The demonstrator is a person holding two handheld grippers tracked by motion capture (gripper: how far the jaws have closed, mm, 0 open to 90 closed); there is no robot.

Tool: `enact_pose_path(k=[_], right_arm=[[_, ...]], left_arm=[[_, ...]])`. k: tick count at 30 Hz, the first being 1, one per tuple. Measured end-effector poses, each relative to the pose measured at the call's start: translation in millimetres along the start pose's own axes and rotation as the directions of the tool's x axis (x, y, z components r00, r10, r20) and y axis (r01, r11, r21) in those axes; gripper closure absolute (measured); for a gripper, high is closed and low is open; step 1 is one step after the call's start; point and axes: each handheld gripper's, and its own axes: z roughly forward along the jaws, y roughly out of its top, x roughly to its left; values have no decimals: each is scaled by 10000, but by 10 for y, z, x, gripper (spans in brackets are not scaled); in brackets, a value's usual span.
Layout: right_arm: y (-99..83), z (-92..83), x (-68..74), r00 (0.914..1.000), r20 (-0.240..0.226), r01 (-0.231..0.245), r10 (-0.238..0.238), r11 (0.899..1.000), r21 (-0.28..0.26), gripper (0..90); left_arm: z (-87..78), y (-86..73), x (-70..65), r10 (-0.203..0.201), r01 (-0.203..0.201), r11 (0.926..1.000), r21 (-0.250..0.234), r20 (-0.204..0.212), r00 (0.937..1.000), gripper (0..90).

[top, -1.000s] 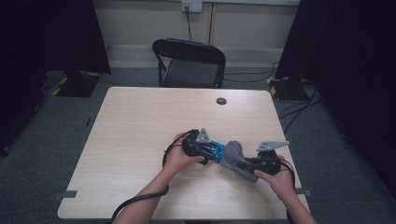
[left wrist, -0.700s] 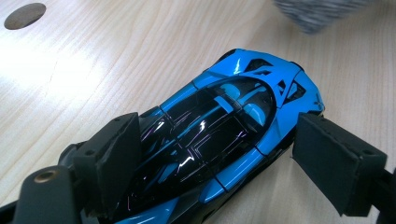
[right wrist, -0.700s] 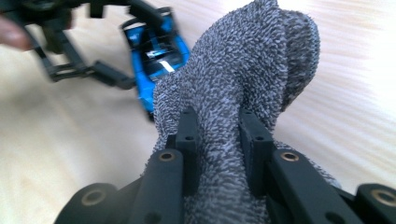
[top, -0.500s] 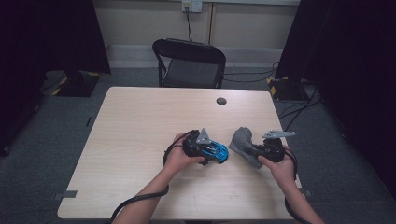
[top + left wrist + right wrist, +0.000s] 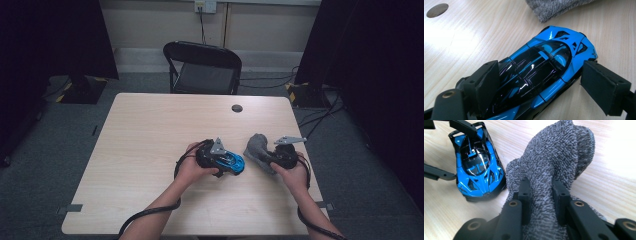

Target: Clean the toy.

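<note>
- The glossy blue and black toy sports car [image 5: 541,72] rests on the pale wooden counter [image 5: 150,135], nearer the front edge than the back and a little right of the middle.
- The left gripper [image 5: 220,159] reaches over the car; its jaws are spread, one on each side of the body. One pad lies against the car's flank, while the other stands just clear of it.
- The right gripper [image 5: 272,156] has its jaws pinching a fold of the grey fuzzy terry cloth [image 5: 554,170], which bunches up between them.
- The cloth sits just beside the car, toward the right edge of the counter, and its lower edge nearly touches the car's tail in the right gripper view.
- A small round dark cap [image 5: 237,108] is set into the counter near its back edge.
- A black folding chair [image 5: 202,67] stands behind the back edge.
</note>
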Motion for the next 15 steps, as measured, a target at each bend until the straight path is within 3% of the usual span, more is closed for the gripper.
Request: enact_pose_path(k=[8,15], right_arm=[[-26,166,117,9996,-246,157,-151,9996,233,733],[-82,142,184,9981,-578,205,-191,9995,232,734]], left_arm=[[0,0,1,-34,34,10000,-16,6,10000,154],[-2,2,6,3,-3,10000,16,26,10000,154]])
